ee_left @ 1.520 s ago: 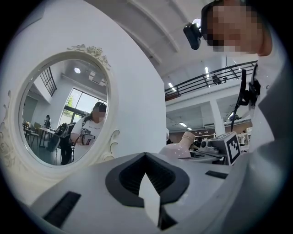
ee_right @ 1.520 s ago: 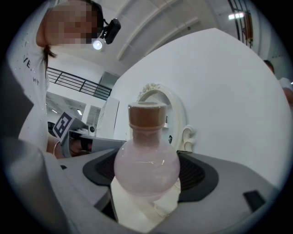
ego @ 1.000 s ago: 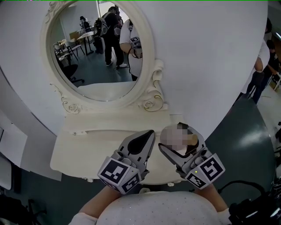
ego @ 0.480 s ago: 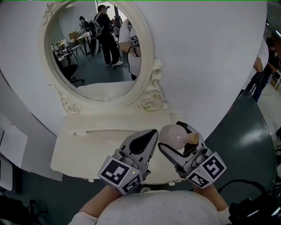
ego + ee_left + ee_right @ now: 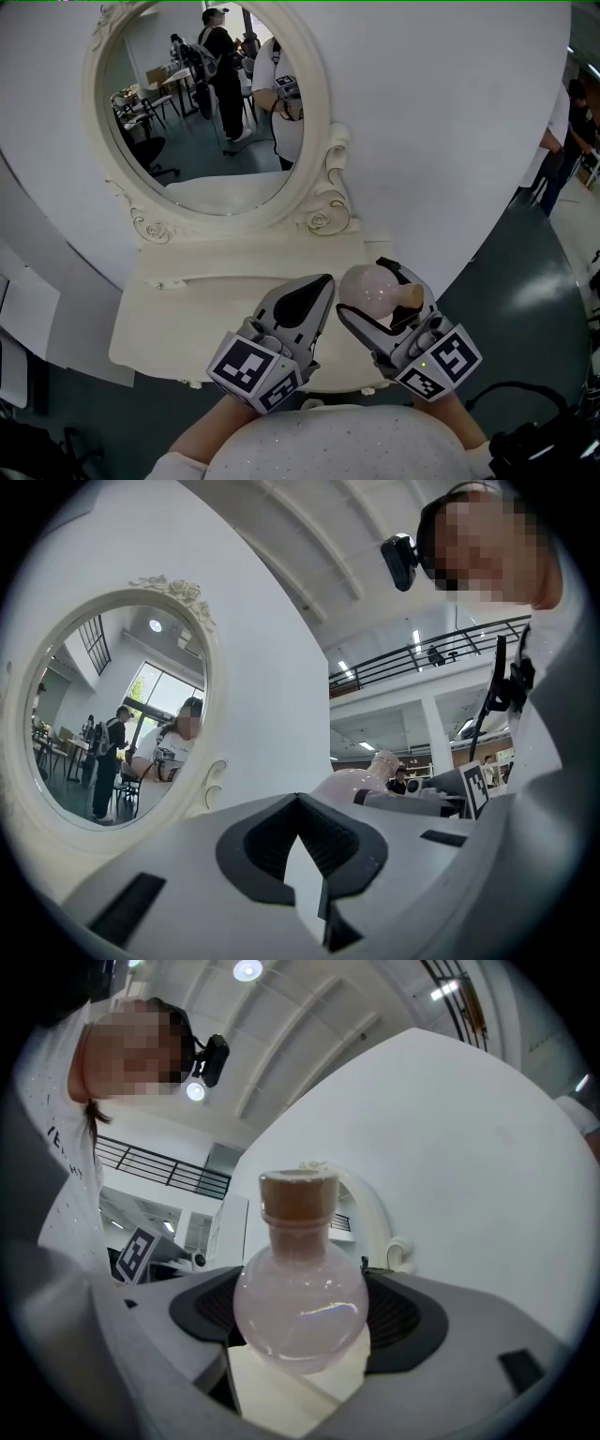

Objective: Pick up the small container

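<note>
The small container is a round pink glass flask with a cork stopper, also seen close up in the right gripper view. My right gripper is shut on its bulb, with a pad on each side, and holds it in the air above the right end of the dressing table. The cork points away from me to the right. Beside it, my left gripper is shut with nothing in it. From the left gripper view, the flask shows just right of that gripper's closed jaw tips.
A cream oval mirror with carved trim stands at the back of the table against a white curved wall. People stand on the dark floor at the far right. Black cables lie at the lower right.
Both grippers and the flask keep still. Only the people reflected in the mirror have shifted left.
</note>
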The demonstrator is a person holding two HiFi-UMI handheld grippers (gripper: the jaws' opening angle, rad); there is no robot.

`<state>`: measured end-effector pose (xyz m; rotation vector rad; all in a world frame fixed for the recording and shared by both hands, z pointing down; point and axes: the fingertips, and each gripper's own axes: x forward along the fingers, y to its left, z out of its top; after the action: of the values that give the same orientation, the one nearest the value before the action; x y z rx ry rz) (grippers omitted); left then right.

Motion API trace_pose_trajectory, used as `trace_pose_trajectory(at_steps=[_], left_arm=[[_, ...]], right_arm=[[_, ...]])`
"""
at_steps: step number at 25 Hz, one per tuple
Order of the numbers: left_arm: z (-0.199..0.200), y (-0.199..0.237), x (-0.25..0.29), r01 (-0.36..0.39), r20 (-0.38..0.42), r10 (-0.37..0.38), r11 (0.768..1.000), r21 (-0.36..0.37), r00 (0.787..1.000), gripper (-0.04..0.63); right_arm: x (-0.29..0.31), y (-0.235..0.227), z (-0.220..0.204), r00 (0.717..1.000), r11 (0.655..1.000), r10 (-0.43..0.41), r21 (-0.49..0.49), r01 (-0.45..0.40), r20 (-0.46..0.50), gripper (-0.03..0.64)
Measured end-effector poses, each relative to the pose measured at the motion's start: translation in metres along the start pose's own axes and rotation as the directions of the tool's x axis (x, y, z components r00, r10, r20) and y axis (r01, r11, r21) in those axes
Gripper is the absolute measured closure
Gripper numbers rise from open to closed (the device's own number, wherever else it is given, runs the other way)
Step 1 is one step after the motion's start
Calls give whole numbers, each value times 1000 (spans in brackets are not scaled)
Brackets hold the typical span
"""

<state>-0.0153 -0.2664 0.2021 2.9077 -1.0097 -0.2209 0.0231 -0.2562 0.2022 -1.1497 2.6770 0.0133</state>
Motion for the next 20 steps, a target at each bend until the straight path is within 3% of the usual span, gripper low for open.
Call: trace_pose_trajectory(at_steps=[20], left_arm=[[-8, 21, -6, -41, -6, 41, 999, -10, 999, 594]], right_arm=[[0, -17, -9, 998, 998, -67, -14, 67, -9, 222]])
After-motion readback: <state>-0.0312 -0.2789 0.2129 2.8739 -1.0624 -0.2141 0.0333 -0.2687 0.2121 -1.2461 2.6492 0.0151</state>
